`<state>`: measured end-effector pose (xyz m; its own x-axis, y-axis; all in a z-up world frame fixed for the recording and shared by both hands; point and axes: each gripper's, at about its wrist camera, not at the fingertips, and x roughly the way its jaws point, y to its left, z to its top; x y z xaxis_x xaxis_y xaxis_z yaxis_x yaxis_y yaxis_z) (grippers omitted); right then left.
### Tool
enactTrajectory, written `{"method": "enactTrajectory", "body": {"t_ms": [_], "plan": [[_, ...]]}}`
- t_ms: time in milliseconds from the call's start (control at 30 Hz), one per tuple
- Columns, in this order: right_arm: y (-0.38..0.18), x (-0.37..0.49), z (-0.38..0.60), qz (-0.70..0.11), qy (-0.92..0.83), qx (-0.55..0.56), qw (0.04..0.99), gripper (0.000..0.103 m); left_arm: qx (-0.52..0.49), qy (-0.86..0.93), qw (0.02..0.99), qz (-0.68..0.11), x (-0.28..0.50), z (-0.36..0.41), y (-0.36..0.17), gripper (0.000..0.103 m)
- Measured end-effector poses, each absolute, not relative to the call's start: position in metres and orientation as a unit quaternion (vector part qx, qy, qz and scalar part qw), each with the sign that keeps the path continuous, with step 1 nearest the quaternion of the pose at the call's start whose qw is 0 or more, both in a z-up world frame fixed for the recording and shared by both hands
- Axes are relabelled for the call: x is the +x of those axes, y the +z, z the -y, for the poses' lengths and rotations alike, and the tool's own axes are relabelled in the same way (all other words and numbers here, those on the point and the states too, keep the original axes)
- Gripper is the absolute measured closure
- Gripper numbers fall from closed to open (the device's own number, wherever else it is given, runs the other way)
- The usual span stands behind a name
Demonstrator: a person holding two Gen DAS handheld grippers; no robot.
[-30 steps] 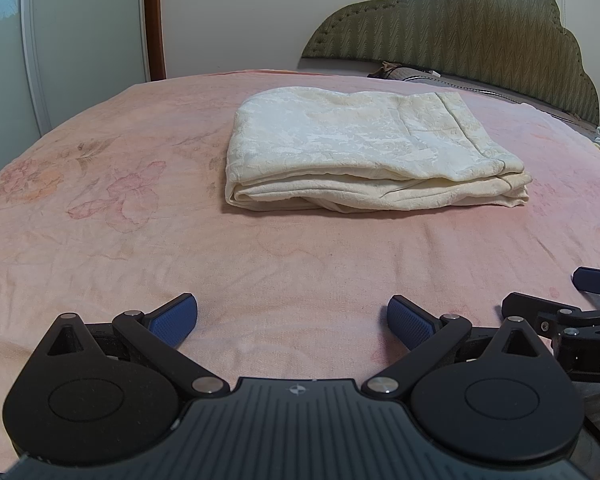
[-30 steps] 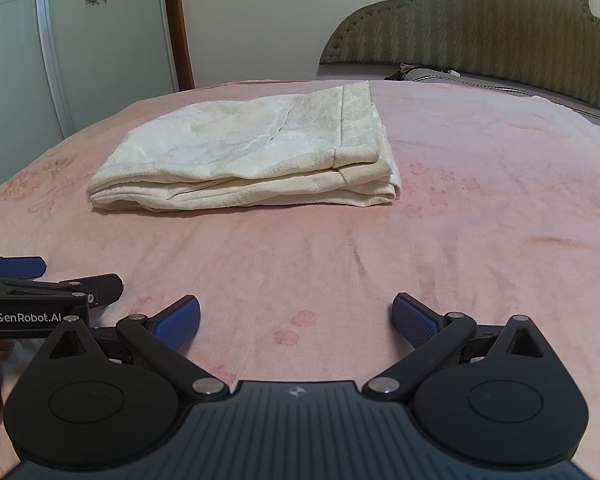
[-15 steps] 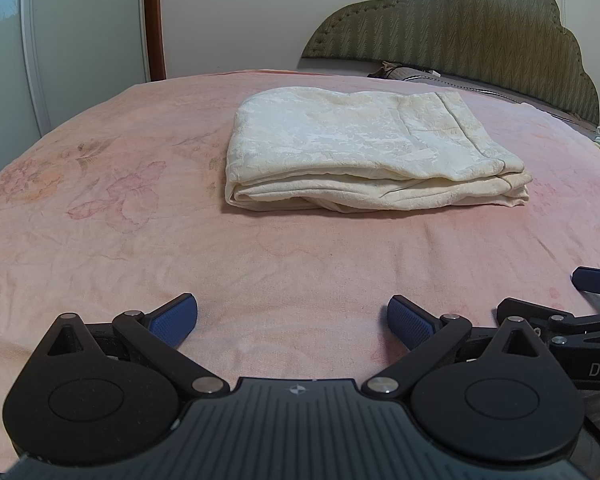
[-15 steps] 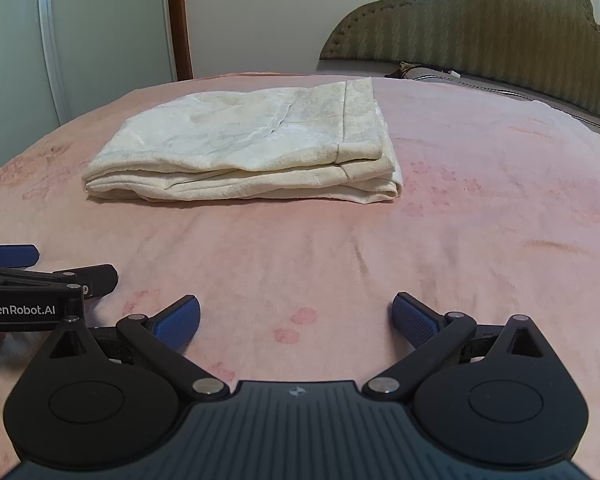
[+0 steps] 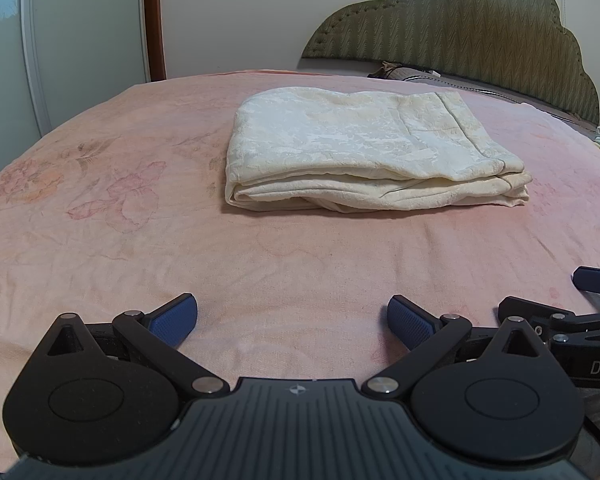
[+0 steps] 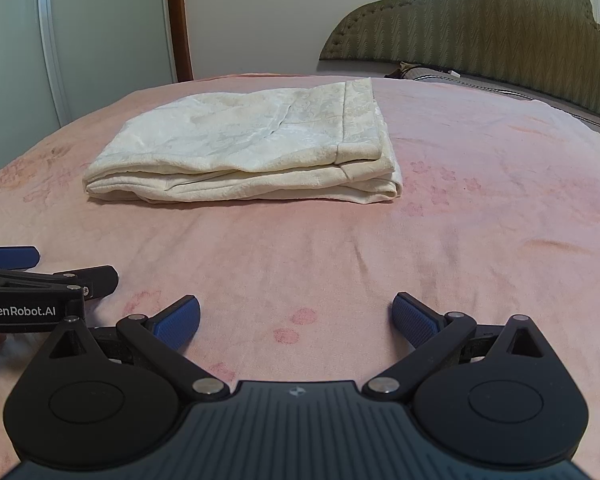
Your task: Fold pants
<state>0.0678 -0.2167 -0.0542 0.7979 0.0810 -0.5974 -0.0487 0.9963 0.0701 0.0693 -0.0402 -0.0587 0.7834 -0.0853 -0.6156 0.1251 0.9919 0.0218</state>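
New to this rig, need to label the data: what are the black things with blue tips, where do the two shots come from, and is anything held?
There is no robot arm here. A person holds a handheld two-finger gripper in each hand, and each gripper carries a fisheye camera that looks forward along its fingers. So one picture is the left gripper's own view and the other is the right gripper's. The black linkages at the bottom are the tool body, and the blue pads are the fingertips.

In both views the jaws stand wide open with only bedsheet between them, so nothing is held. Each gripper also shows at the edge of the other's picture, so they sit side by side.

Ahead on the pink floral bedsheet lie the cream pants, already folded into a flat stack. Behind stands a green padded headboard.
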Motion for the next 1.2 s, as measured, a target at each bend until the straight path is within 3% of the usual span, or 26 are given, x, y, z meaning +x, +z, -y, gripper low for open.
{"method": "enactTrajectory", "body": {"t_ms": [1200], "plan": [[-0.0540, 0.0675, 0.2167, -0.317, 0.022, 0.022, 0.948, 0.000, 0.031, -0.056, 0.944, -0.324, 0.0693, 0.0406, -0.0589, 0.000]]}}
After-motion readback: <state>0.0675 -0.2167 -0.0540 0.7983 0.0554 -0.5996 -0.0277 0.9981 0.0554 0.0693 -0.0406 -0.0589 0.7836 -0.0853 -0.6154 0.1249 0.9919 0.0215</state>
